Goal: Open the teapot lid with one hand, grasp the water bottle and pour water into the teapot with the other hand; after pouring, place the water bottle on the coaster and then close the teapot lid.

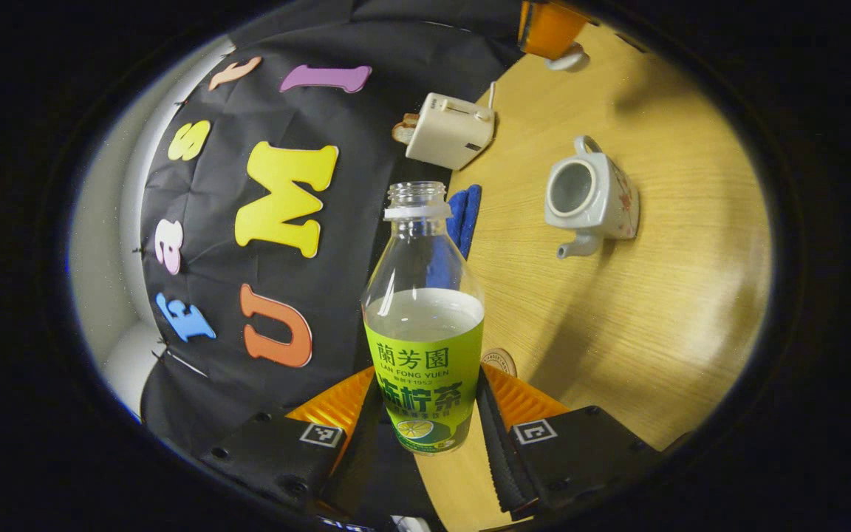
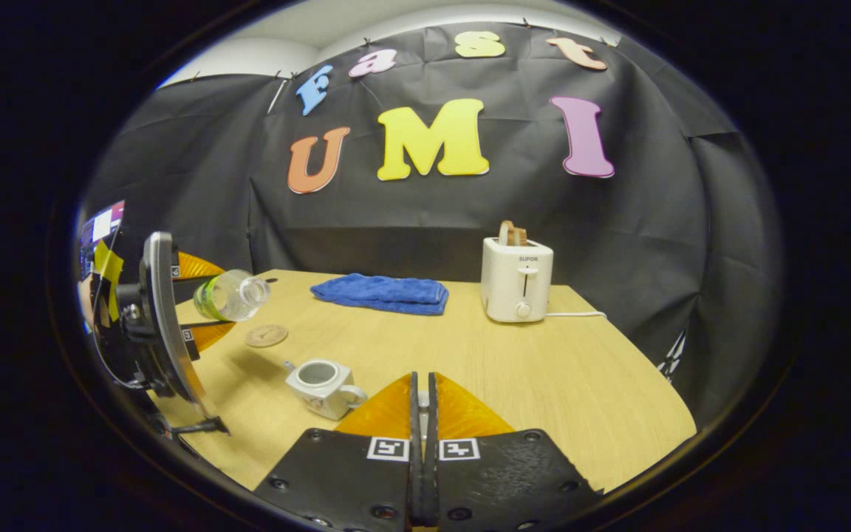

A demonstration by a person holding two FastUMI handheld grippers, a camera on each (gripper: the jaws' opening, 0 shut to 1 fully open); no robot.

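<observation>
The left gripper (image 1: 425, 414) is gripping the uncapped water bottle (image 1: 425, 325), tipped toward the open teapot (image 2: 322, 384); pouring is underway or ending. The right gripper (image 2: 422, 414) is clamping the lid (image 2: 423, 400), barely visible; coaster (image 2: 266, 335) placement and lid closing are remaining

1. Water bottle (image 1: 424, 310): clear, uncapped, green label, half full, clamped between the left gripper (image 1: 425, 414) fingers, tipped sideways.
2. Teapot (image 2: 320, 386): white, lidless, upright just ahead-left of the right gripper (image 2: 422, 414).
3. Coaster (image 2: 266, 335): round, flat, beneath the bottle.
</observation>
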